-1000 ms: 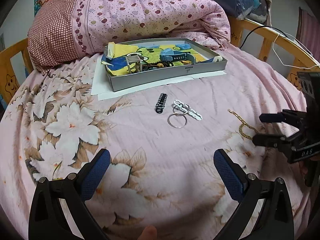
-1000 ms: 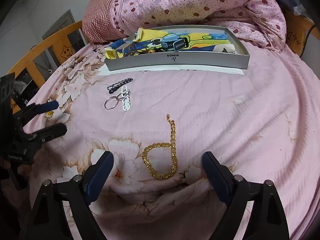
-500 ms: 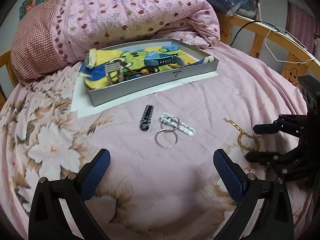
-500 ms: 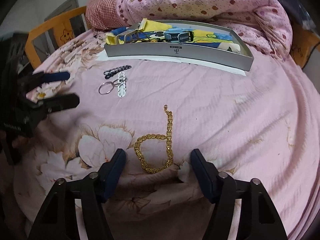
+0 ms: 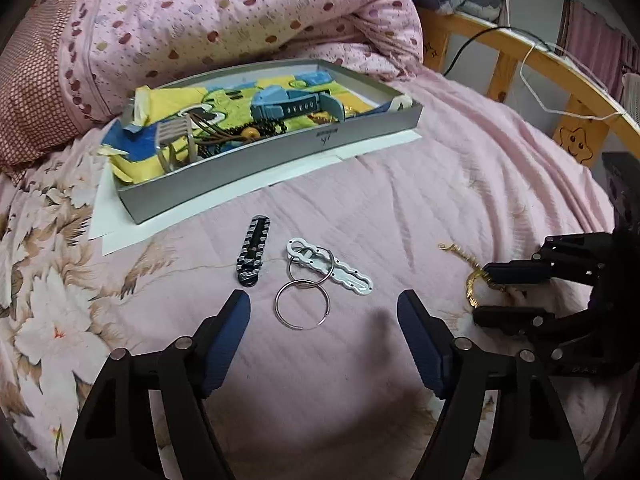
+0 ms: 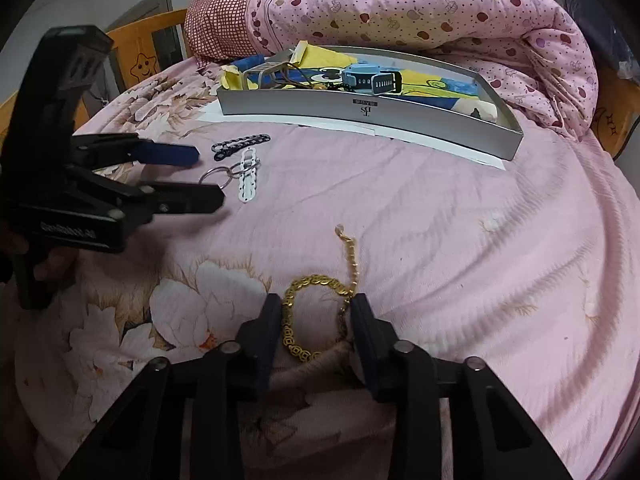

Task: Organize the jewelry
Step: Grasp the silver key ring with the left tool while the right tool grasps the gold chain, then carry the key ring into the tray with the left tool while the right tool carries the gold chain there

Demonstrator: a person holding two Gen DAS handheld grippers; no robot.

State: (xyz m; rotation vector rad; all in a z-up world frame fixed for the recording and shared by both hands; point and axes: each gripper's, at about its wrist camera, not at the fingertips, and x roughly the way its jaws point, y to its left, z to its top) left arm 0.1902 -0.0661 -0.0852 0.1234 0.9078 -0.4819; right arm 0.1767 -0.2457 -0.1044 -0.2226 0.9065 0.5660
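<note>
- Landmark: the grey tray (image 5: 256,176), which sits on white paper on the pink bedspread (image 5: 460,184) and already holds a blue watch (image 5: 296,106) and other pieces on a bright printed liner. Every place below is given from this tray.
- Black braided band (image 5: 253,255): lies loose on the bedspread just in front of the tray's near wall, toward its left end, touched by nothing.
- White clip with key rings (image 5: 316,280): just right of the band, also in front of the tray; one large ring lies nearest the camera.
- Left gripper (image 5: 324,316): hovers in front of the tray, over the large ring. Its jaws have just been narrowing but stand apart, with nothing pressed between the blue pads; the ring lies on the cloth between the tips.
- Gold chain bracelet (image 6: 316,312): well in front of the tray toward its right end, curled in a loop on the bedspread.
- Right gripper (image 6: 316,312): down at the bracelet. Its jaws have just been closing and now flank the loop, with the fingers (image 6: 362,320) seeming to touch the links on either side. The bedspread puckers between them, so the pinch may be taking cloth too.
- Step in hand, as I judge it: collecting loose pieces for the tray, both hands mid-grasp.
- Next move calls for: finishing the right-hand squeeze on chain alone, lifting slowly so no links slip, then carrying it over the near wall. The left hand must sink further to catch the thin ring.
</note>
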